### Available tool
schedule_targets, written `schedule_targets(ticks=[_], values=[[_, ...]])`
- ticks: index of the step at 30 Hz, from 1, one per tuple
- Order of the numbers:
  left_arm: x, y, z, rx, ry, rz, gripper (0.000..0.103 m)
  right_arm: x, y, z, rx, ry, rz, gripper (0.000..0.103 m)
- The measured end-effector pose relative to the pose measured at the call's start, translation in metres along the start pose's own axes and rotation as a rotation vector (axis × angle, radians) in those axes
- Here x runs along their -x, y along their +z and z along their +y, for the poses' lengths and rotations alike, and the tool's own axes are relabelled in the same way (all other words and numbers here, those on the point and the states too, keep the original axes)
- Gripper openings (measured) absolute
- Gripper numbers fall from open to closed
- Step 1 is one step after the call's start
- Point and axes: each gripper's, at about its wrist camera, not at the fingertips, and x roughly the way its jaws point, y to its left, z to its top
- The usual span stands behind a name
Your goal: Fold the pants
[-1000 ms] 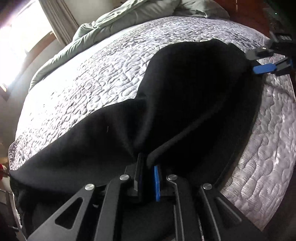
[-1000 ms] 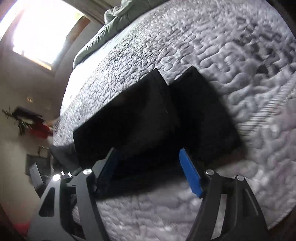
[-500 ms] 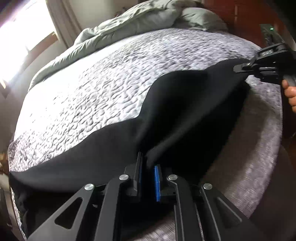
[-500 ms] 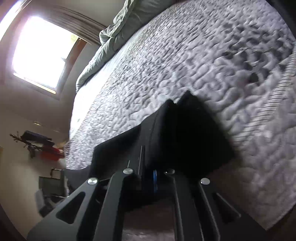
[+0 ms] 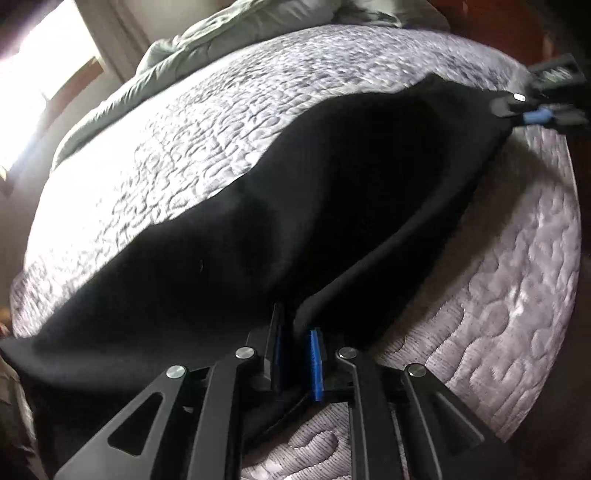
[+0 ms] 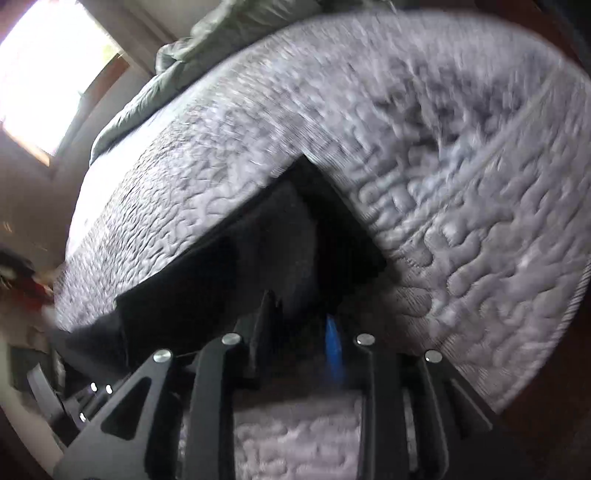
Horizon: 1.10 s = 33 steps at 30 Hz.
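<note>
Black pants (image 5: 332,203) lie lengthwise on a grey quilted bed (image 5: 203,129). At the near end my left gripper (image 5: 295,332) is shut on a fold of their edge. A raised, taut fold runs from it to the far right corner, where my right gripper (image 5: 517,114) pinches the cloth. In the right wrist view the pants (image 6: 240,266) bunch between the right gripper's (image 6: 299,325) fingers. Its jaws are opening slightly, with the cloth still between them.
A green duvet (image 5: 221,33) is heaped at the far end of the bed (image 6: 443,166). A bright window (image 5: 29,74) is at the left, dark wooden furniture (image 5: 480,14) at the top right. Bare quilt lies beside the pants.
The right gripper went from wide open around the pants' end to closed on it and rose. The pants' edge now hangs stretched between both grippers. The left grip is unchanged.
</note>
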Motion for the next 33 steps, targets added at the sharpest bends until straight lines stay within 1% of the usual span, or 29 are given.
schedule_targets(ticks=[2,3,4,5,6,9,12,14,15,17,19,20,21,22,23,24,25,26,28,29,30,31,32,33], values=[[-0.002,0.000,0.008,0.041,-0.021,0.003,0.013,0.008,-0.008,0.021,0.073,0.027,0.005,0.028],[-0.002,0.000,0.012,0.055,-0.029,0.004,0.013,0.007,-0.013,0.038,0.125,0.037,0.016,0.032],[-0.002,0.000,0.014,0.071,-0.037,0.004,0.013,0.006,-0.015,0.046,0.155,0.050,0.034,0.033],[-0.003,0.000,0.016,0.080,-0.043,0.004,0.013,-0.003,-0.019,0.062,0.186,0.068,0.072,0.030],[-0.004,0.001,0.017,0.083,-0.045,0.005,0.013,-0.009,-0.021,0.074,0.199,0.055,0.082,0.029],[-0.006,0.006,0.017,0.101,-0.050,0.004,0.014,-0.002,-0.020,0.093,0.227,0.014,0.035,0.031],[-0.004,0.000,0.013,0.093,-0.048,-0.004,0.014,0.017,-0.019,0.101,0.249,0.014,-0.005,0.031],[-0.004,0.000,0.012,0.093,-0.051,-0.007,0.014,0.019,-0.014,0.107,0.257,0.036,-0.003,0.039],[-0.005,-0.001,0.012,0.100,-0.054,-0.007,0.013,0.013,-0.012,0.110,0.263,0.051,0.020,0.043],[-0.006,-0.001,0.015,0.112,-0.059,-0.008,0.013,-0.004,-0.016,0.120,0.267,0.074,0.099,0.044],[-0.005,-0.002,0.017,0.116,-0.060,-0.010,0.014,-0.035,-0.028,0.128,0.253,0.132,0.197,0.041],[-0.003,-0.003,0.018,0.116,-0.061,-0.010,0.017,-0.049,-0.034,0.129,0.240,0.125,0.242,0.041],[0.000,-0.003,0.020,0.118,-0.067,-0.004,0.017,-0.060,-0.040,0.128,0.230,0.094,0.270,0.041],[0.004,-0.004,0.022,0.124,-0.086,0.002,0.021,-0.071,-0.045,0.125,0.221,0.061,0.285,0.039],[0.008,-0.005,0.026,0.136,-0.109,0.012,0.028,-0.075,-0.048,0.122,0.215,0.061,0.280,0.039],[0.014,-0.009,0.032,0.161,-0.113,0.031,0.037,-0.076,-0.050,0.121,0.214,0.063,0.263,0.040],[0.019,-0.012,0.038,0.186,-0.106,0.043,0.058,-0.074,-0.051,0.122,0.224,0.057,0.255,0.040],[0.029,-0.018,0.051,0.249,-0.091,0.049,0.074,-0.074,-0.051,0.123,0.234,0.053,0.251,0.041],[0.046,-0.030,0.075,0.349,-0.092,0.021,0.076,-0.074,-0.055,0.127,0.269,0.039,0.235,0.046],[0.052,-0.035,0.089,0.392,-0.081,0.023,0.080,-0.075,-0.058,0.129,0.282,0.033,0.227,0.047],[0.057,-0.041,0.109,0.458,-0.047,0.034,0.082,-0.075,-0.060,0.131,0.297,0.027,0.218,0.051],[0.059,-0.046,0.123,0.504,-0.020,0.044,0.083,-0.076,-0.063,0.134,0.316,0.016,0.206,0.053],[0.059,-0.051,0.141,0.570,-0.004,0.050,0.083,-0.076,-0.065,0.136,0.328,0.006,0.199,0.055],[0.058,-0.056,0.161,0.642,-0.017,0.058,0.083,-0.076,-0.067,0.139,0.340,-0.005,0.191,0.058]])
